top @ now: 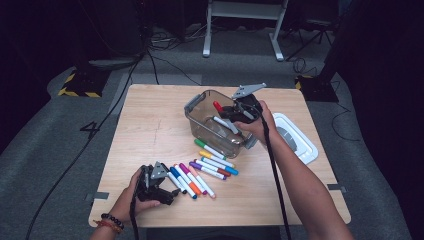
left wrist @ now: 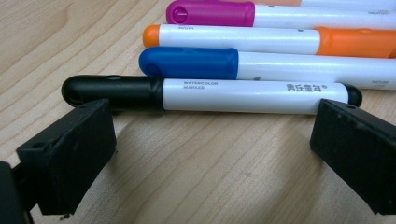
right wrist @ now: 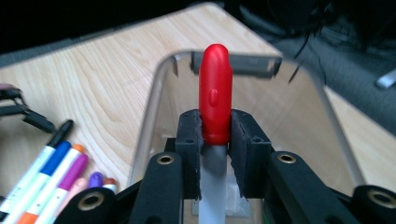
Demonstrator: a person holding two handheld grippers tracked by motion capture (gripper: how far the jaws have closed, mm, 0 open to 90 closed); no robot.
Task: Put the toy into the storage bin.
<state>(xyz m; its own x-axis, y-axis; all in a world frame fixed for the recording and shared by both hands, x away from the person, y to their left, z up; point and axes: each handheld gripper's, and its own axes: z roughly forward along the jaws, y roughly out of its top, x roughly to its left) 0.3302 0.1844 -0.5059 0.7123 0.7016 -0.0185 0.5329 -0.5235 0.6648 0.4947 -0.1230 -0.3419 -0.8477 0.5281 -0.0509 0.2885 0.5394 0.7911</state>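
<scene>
My right gripper (top: 229,113) hangs over the clear plastic bin (top: 196,106) and is shut on a red-capped marker (top: 218,106). In the right gripper view the pads (right wrist: 189,133) clamp the red marker (right wrist: 215,93) just below its cap, above the bin's rim (right wrist: 154,107). Another marker (top: 225,125) lies inside the bin. My left gripper (top: 170,189) rests low at the table's front left and is open. Between its black pads (left wrist: 70,149) a black-capped marker (left wrist: 210,95) lies flat just ahead, untouched. Blue (left wrist: 233,63), orange (left wrist: 257,39) and magenta (left wrist: 224,11) markers lie beyond it.
Several more markers (top: 215,162) lie in two loose rows in front of the bin. A white lid (top: 296,137) sits at the table's right edge. Cables and a stand's legs are on the floor behind the wooden table (top: 150,125).
</scene>
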